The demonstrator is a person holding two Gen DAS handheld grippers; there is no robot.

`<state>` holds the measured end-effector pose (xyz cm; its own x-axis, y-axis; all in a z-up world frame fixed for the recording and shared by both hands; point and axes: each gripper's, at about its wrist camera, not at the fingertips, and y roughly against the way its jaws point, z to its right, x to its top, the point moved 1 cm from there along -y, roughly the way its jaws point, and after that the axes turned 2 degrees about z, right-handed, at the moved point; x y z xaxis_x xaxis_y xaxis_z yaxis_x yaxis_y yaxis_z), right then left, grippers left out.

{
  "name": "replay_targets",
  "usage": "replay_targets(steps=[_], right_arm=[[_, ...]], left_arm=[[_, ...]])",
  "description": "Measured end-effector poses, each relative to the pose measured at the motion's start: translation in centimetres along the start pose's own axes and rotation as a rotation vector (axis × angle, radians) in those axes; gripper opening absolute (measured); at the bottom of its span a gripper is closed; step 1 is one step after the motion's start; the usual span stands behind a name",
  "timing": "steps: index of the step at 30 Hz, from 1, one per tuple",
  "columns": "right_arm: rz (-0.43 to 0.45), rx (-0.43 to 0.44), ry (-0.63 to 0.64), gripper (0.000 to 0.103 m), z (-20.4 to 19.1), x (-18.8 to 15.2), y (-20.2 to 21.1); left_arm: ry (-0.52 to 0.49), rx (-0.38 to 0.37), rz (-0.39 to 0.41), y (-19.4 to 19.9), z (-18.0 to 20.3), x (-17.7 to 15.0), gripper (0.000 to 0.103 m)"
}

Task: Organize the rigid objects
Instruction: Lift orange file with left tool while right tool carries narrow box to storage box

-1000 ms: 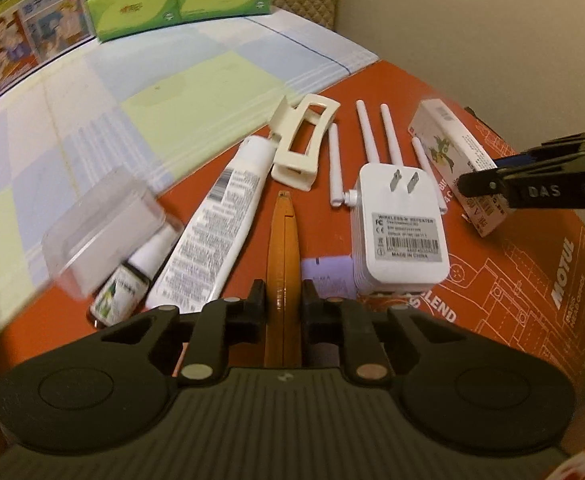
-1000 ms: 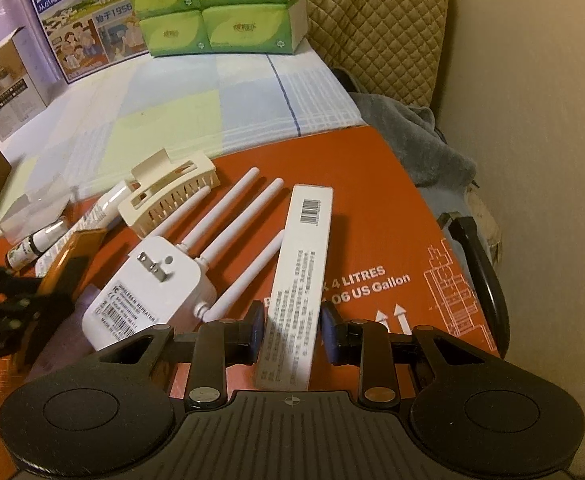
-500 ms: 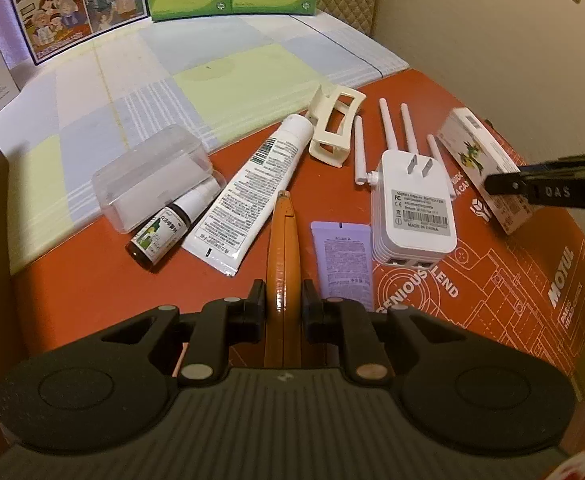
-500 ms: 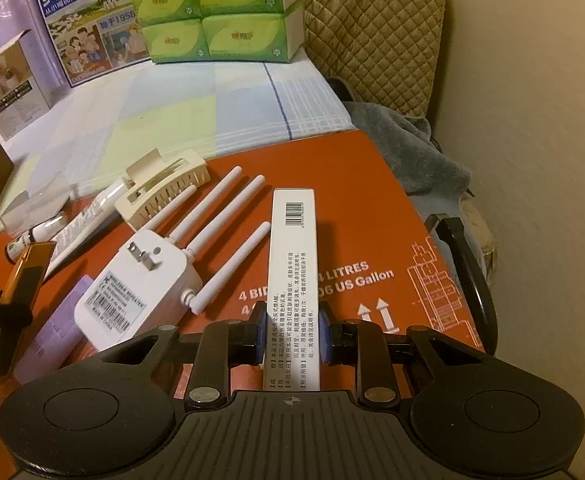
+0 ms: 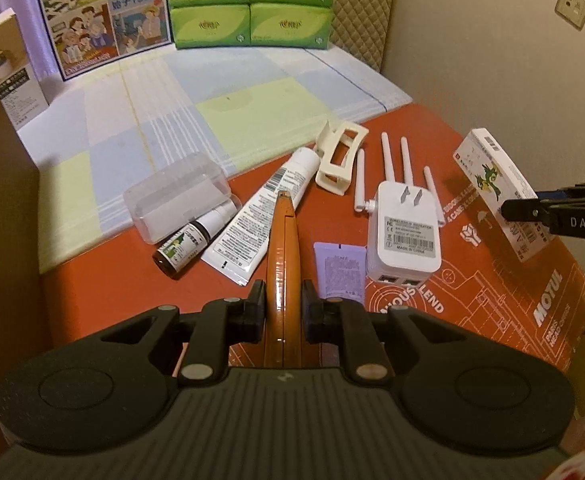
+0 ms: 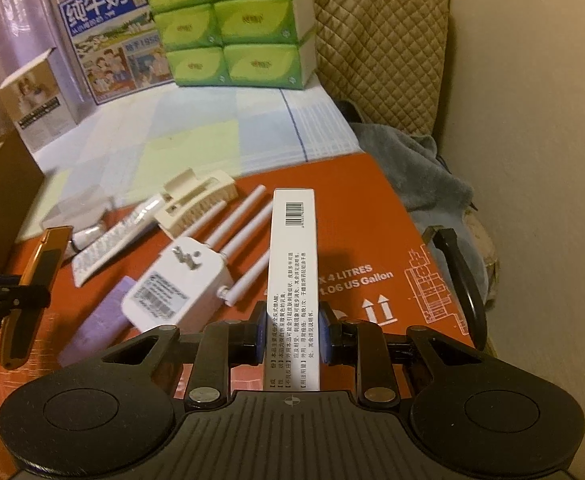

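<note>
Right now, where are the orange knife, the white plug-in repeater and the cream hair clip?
orange knife (image 5: 282,248): left wrist view, handle's top edge.
white plug-in repeater (image 5: 406,226): left wrist view, labelled face.
cream hair clip (image 5: 340,156): left wrist view, open frame.

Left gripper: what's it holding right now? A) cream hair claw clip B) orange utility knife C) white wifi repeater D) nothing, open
B: the left gripper is shut on the orange utility knife, raised above the red carton, while the wifi repeater and hair claw clip lie on the carton.
</note>
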<state>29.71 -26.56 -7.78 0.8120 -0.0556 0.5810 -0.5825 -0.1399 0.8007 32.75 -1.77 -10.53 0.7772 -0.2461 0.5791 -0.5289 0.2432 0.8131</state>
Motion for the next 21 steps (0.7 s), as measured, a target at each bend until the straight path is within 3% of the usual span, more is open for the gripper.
replay_targets(steps=[12, 21], right_arm=[[0.033, 0.148, 0.045, 0.022, -4.2, 1.0, 2.9], [0.052, 0.306, 0.129, 0.022, -11.1, 2.4, 4.1]], left_arm=[[0.083, 0.045, 0.064, 4.6, -1.7, -0.4, 0.014], [0.147, 0.107, 0.130, 8.6, -4.4, -1.1, 0.014]])
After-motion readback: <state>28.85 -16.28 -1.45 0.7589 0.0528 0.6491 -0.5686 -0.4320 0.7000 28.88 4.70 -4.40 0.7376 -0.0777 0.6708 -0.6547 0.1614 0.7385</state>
